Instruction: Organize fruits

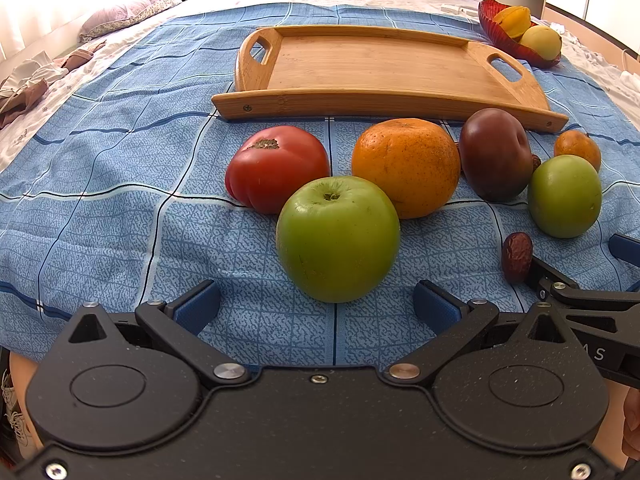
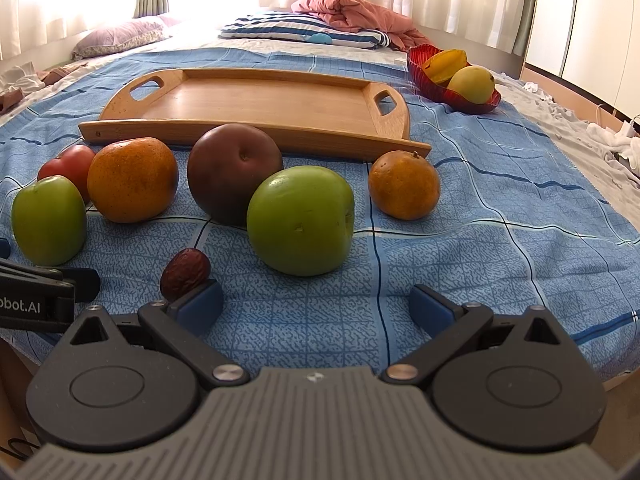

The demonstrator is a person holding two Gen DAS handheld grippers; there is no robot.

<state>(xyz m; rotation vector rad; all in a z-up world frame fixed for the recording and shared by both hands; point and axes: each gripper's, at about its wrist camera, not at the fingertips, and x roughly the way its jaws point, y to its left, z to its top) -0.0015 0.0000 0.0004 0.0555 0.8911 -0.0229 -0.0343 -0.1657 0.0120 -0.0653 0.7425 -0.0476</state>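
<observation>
Left gripper [image 1: 316,304] stands spread and empty, its blue pads [image 1: 198,306] short of the near green apple [image 1: 338,238], which lies well in front of the tray [image 1: 400,110]. Right gripper [image 2: 316,306] is likewise spread and empty, facing a second green apple [image 2: 300,220], also in front of the tray; a date [image 2: 185,273] sits just beside its left pad. We judge the step in hand to be the first grasp. We advise advancing each gripper until its pads pass the apple's widest girth, then closing level and gently. The tomato [image 1: 276,168] and orange [image 1: 406,166] lie between the near apple and the tray; lift clear over them. The tray holds nothing yet.
</observation>
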